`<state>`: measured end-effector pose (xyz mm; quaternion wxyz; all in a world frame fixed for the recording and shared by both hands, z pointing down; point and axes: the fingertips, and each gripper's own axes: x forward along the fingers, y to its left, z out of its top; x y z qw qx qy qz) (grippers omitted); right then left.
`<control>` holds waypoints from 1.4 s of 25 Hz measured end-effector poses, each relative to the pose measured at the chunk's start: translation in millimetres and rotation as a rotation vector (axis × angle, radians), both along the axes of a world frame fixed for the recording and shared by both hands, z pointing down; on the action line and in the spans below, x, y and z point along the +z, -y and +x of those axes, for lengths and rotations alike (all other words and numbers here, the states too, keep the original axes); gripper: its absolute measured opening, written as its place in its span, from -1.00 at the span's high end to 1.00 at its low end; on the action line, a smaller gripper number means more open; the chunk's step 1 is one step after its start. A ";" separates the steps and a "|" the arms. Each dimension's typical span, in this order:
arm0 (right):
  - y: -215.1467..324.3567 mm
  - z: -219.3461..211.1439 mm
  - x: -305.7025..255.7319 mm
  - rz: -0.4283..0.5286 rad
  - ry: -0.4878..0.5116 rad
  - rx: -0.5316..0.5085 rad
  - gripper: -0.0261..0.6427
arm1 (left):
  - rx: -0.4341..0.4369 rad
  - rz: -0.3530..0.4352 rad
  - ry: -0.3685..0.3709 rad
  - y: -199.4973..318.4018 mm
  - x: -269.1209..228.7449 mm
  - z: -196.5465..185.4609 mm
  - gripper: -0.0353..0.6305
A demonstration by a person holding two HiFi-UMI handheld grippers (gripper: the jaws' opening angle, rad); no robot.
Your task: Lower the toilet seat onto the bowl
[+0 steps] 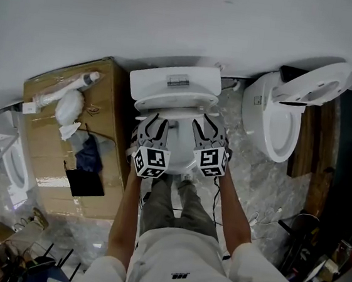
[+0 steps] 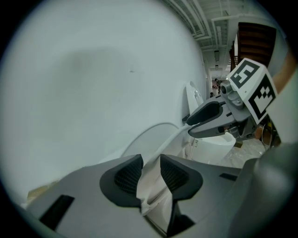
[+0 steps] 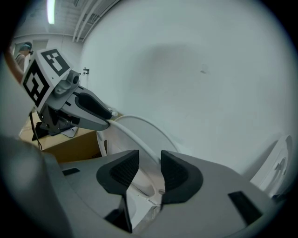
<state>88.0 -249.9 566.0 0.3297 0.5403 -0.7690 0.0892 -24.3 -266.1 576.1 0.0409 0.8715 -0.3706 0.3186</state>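
Observation:
The white toilet (image 1: 176,83) stands against the wall, straight ahead of me in the head view. Its seat (image 1: 178,129) is raised and tilted, with the lid (image 1: 178,99) behind it. My left gripper (image 1: 154,124) is shut on the seat's left rim. My right gripper (image 1: 206,128) is shut on the right rim. In the left gripper view the thin white seat edge (image 2: 156,139) runs up between the black pads of my left gripper (image 2: 151,174), and the right gripper (image 2: 207,122) bites the same rim farther along. The right gripper view mirrors this: seat (image 3: 136,135), right gripper (image 3: 150,173), left gripper (image 3: 95,111).
A large cardboard box (image 1: 113,114) with a white bundle and dark items on top stands close on the left. A second toilet (image 1: 278,120) with its seat up (image 1: 318,81) is to the right, beside a dark wooden panel (image 1: 316,153). My legs stand before the bowl on the marbled floor (image 1: 256,184).

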 end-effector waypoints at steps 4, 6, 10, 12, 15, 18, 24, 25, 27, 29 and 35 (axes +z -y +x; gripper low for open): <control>-7.2 0.7 0.9 0.002 0.006 -0.003 0.48 | -0.013 0.001 -0.002 -7.5 0.6 -0.2 0.47; -11.0 -0.3 0.7 0.006 0.008 -0.008 0.48 | -0.020 0.000 -0.003 -11.7 1.1 -1.2 0.47; -19.4 -0.3 0.7 0.006 0.012 -0.021 0.50 | -0.030 -0.002 -0.002 -20.2 1.0 -2.0 0.47; -23.8 -0.2 1.7 0.006 0.014 -0.027 0.50 | -0.034 -0.004 0.000 -24.9 2.1 -2.2 0.47; -32.2 -1.0 3.8 0.003 0.015 -0.036 0.51 | -0.042 -0.004 0.002 -33.0 3.8 -3.3 0.47; -42.2 -1.8 5.1 -0.003 0.021 -0.048 0.51 | -0.050 -0.006 0.005 -43.1 5.4 -3.9 0.47; -60.7 -4.4 8.1 -0.013 0.028 -0.062 0.51 | -0.069 -0.010 0.010 -62.2 9.0 -6.7 0.46; -64.0 -4.4 8.9 -0.016 0.024 -0.064 0.51 | -0.072 -0.010 0.011 -65.4 9.5 -6.9 0.46; -69.7 -3.8 10.2 -0.019 0.015 -0.066 0.51 | -0.078 -0.011 0.013 -71.6 10.4 -6.5 0.46; -74.1 -3.1 11.9 -0.024 0.009 -0.062 0.51 | -0.085 -0.013 0.018 -77.2 11.5 -6.7 0.46; -88.1 -1.2 20.8 -0.048 0.021 -0.061 0.48 | -0.098 -0.020 0.026 -95.9 17.6 -9.2 0.45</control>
